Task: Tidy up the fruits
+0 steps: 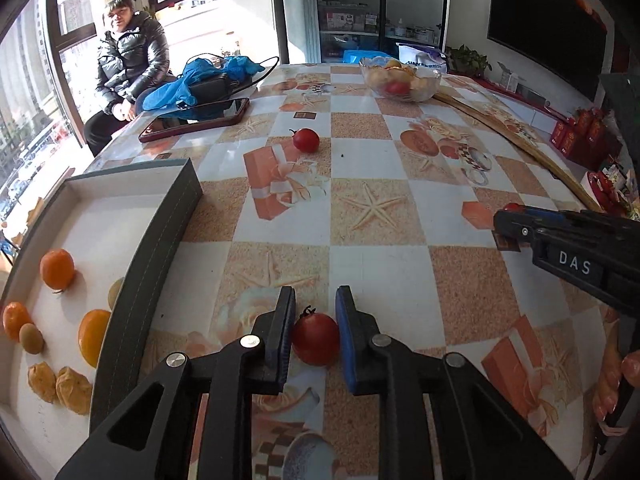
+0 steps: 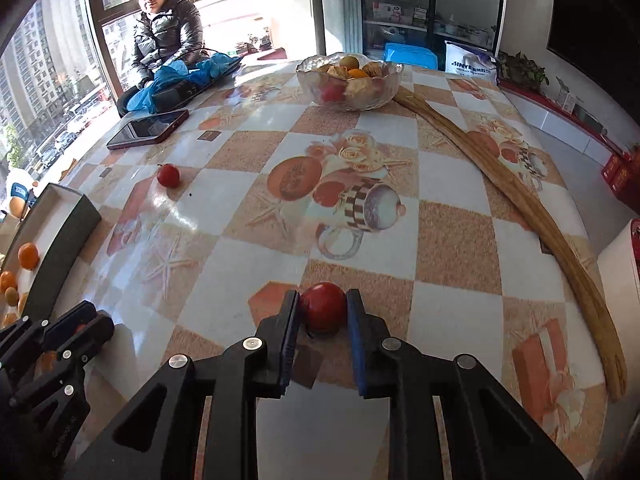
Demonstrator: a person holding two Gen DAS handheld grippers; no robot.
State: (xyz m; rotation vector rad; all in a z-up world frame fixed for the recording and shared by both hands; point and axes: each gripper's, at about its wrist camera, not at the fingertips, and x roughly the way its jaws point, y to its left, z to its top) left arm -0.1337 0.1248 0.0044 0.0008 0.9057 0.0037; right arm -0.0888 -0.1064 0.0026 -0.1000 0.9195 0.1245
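Note:
My left gripper [image 1: 314, 312] is shut on a red tomato [image 1: 315, 338] low over the table, just right of the grey box [image 1: 160, 240] that holds oranges [image 1: 57, 269], small brownish fruits and walnuts. My right gripper [image 2: 322, 308] is shut on another red tomato [image 2: 323, 307]; it also shows in the left wrist view [image 1: 510, 220] at the right. A third tomato [image 1: 306, 140] lies loose mid-table and shows in the right wrist view [image 2: 168, 175]. A glass bowl [image 2: 386, 84] of mixed fruit stands at the far edge.
A phone [image 1: 196, 119] and a blue bag [image 1: 200, 80] lie at the far left of the table. A long wooden stick [image 2: 520, 196] runs along the right side. A person in a black jacket [image 1: 128, 56] sits by the window.

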